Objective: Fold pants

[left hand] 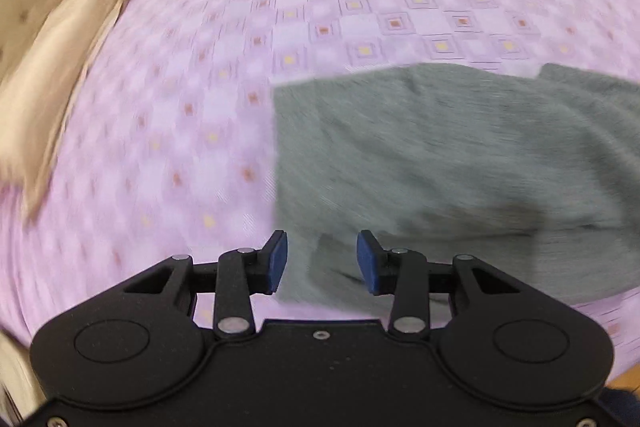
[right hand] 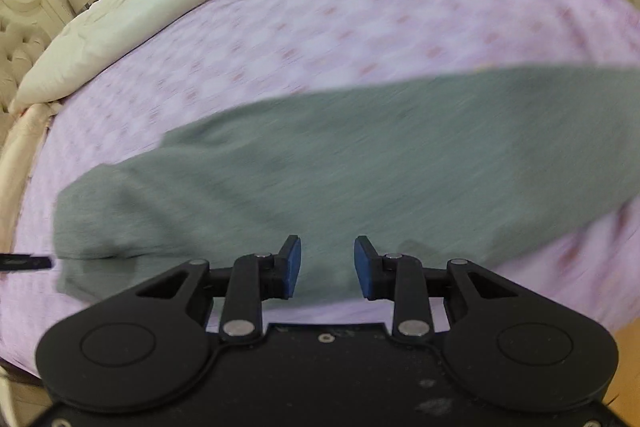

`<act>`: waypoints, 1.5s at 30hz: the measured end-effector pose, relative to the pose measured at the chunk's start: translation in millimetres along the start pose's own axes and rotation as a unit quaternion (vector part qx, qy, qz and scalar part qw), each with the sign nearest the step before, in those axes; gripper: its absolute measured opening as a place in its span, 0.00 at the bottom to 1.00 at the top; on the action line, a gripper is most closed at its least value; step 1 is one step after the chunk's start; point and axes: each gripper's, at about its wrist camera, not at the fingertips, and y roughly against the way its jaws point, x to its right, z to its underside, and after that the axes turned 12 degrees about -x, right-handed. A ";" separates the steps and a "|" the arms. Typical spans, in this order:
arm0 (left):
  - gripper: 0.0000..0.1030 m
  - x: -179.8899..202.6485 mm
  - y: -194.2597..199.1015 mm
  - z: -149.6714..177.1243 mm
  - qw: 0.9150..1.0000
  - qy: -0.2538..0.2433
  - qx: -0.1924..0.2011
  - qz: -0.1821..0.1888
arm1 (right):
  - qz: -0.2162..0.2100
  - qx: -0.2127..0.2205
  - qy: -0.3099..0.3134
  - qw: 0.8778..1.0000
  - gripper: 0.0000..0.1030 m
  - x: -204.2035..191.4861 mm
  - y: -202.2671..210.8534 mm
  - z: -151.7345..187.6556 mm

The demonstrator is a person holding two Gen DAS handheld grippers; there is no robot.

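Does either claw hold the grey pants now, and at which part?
Neither: the left claw and right claw are both open above the pants.

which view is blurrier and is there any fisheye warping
Right wrist view: heavier motion smear, the purple sheet pattern nearly washed out and the gray pants streaked. Left wrist view: pattern squares readable at top, smeared lower left. Both bulge the bed into a dome.

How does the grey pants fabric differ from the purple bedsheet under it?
The pants are plain grey; the bedsheet is lilac with small printed squares. The pants form a long strip showing folds and layered edges; the bedsheet spreads wide and smooth beneath them. Both lie flat on the bed.
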 end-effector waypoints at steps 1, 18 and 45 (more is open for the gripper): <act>0.48 -5.4 -8.9 -4.3 1.000 -0.012 -0.001 0.009 | 0.003 -0.005 0.002 1.000 0.31 -18.0 -2.3 4.4; 0.00 -23.0 -29.5 -47.1 0.983 -0.081 -0.013 0.166 | 0.004 -0.040 -0.093 0.995 0.31 -79.8 -17.8 31.3; 0.56 -59.3 -54.0 -28.9 0.976 -0.119 -0.045 0.174 | 0.009 -0.031 -0.188 0.982 0.34 -87.6 -48.8 21.1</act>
